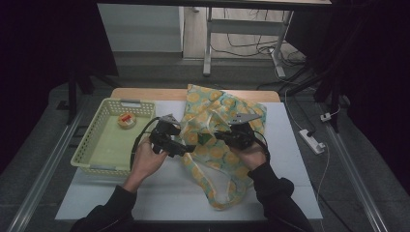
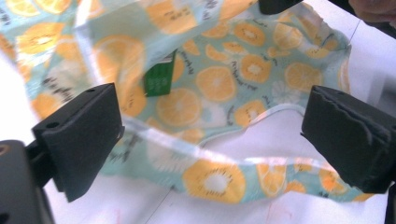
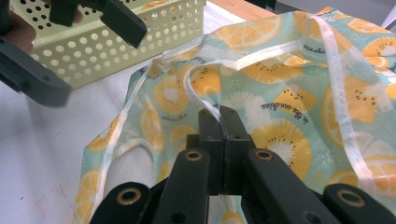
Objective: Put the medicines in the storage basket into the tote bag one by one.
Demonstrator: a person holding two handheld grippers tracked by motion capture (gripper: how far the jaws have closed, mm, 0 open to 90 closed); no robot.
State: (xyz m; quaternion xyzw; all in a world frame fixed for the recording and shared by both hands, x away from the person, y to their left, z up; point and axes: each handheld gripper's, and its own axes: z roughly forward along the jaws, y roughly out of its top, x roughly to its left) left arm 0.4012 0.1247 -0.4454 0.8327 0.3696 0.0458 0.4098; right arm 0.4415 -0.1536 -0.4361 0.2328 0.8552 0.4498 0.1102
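A cloth bag printed with orange slices lies on the white table top. A green tag shows inside its mouth. My right gripper is shut on the bag's white-trimmed rim, and in the right gripper view the trim runs into the closed jaws of that gripper. My left gripper is open at the bag's left edge. In the left gripper view its wide-apart jaws frame the bag and the green tag without touching the cloth.
A pale yellow perforated basket stands at the left, with a small round yellow and red item at its far end. The basket wall is close behind the left gripper. A power strip lies on the floor to the right.
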